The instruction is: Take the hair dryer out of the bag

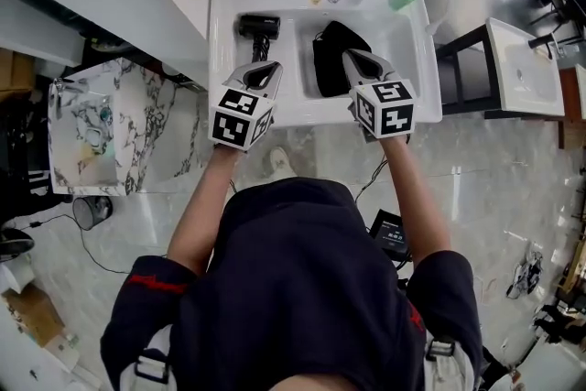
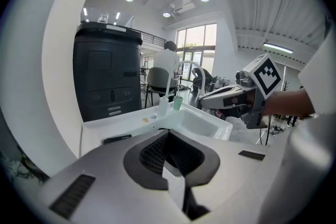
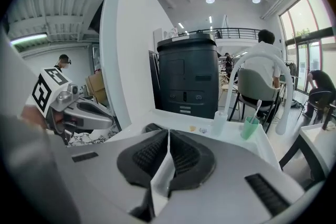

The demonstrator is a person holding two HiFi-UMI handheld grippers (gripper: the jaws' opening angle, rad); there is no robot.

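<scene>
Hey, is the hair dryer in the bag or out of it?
Out. The hair dryer lies on the counter beside the basin, apart from the bag, which sits in the basin.

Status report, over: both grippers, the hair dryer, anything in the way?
Left gripper shut, empty; right gripper shut, empty. Hair dryer out, lying on counter left of basin; black bag in basin. Nothing in the way.
</scene>
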